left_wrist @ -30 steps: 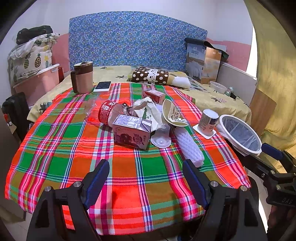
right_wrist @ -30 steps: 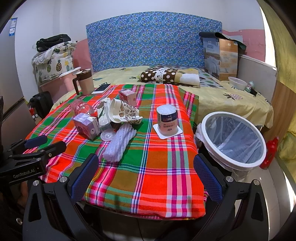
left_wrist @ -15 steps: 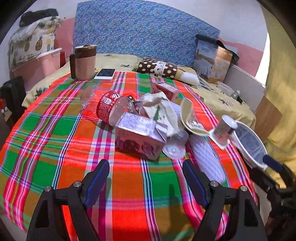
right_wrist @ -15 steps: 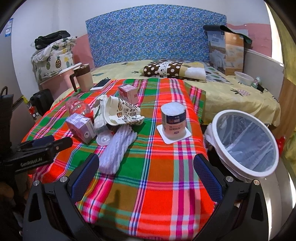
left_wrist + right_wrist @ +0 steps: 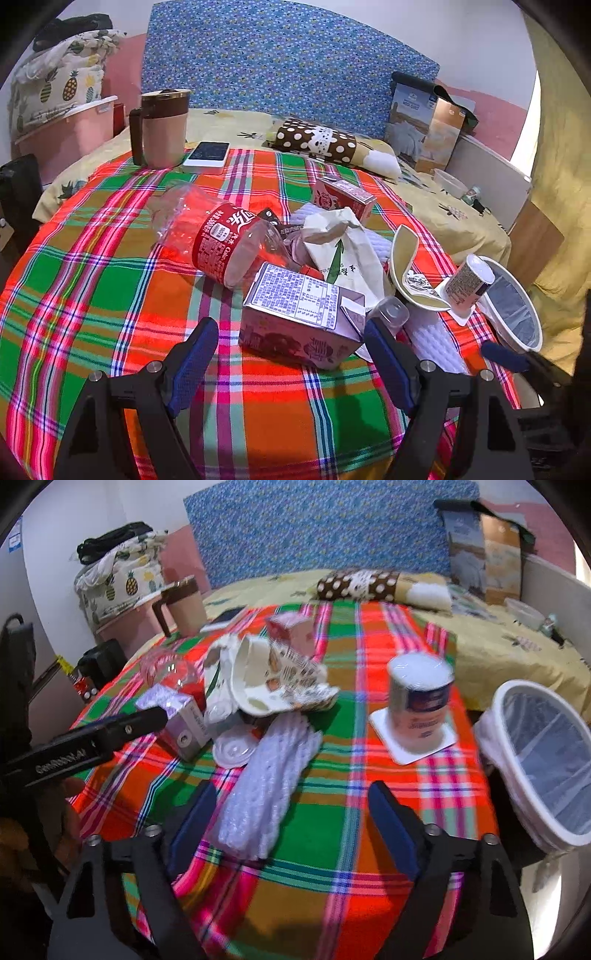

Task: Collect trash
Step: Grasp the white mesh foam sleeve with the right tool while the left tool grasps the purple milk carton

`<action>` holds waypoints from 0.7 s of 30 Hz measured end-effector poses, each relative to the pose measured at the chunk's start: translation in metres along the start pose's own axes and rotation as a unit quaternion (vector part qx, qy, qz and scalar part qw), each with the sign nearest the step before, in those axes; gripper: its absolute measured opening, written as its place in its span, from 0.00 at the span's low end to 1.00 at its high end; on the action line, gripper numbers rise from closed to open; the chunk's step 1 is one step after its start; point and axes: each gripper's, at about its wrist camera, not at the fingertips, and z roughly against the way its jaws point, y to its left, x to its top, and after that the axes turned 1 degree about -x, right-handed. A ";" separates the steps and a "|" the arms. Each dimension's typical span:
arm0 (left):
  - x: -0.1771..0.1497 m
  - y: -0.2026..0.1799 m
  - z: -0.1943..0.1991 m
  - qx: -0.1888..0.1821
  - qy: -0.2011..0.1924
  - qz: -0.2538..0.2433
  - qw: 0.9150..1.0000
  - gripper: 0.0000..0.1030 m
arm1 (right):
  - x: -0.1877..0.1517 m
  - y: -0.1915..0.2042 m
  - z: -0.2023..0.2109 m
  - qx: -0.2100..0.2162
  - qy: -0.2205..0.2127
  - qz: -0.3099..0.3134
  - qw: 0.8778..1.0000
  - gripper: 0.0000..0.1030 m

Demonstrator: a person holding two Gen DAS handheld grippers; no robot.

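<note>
Approach step: my left hand-held gripper (image 5: 291, 354), spread, is framing the purple carton (image 5: 301, 319) at lower centre on the table (image 5: 92, 295); my right hand-held gripper (image 5: 286, 819) is closing empty. Next: pinch the carton, then carry it to the bin (image 5: 513, 314) at right.

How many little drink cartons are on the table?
2. A purple carton lies on its side at the near end of the pile; a pink carton sits behind the pile. More may hide under the trash.
</note>
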 end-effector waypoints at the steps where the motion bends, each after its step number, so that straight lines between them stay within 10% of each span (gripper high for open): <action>1: 0.000 0.000 -0.001 -0.004 0.001 -0.001 1.000 0.79 | 0.000 0.000 -0.002 0.003 0.006 -0.001 1.000 0.70; 7: 0.003 -0.002 -0.009 -0.023 0.002 -0.010 1.000 0.79 | -0.001 -0.001 -0.009 0.006 0.028 -0.001 1.000 0.37; 21: -0.005 -0.025 -0.017 -0.014 0.014 -0.057 0.998 0.80 | -0.003 -0.008 -0.002 -0.009 0.021 0.002 1.000 0.31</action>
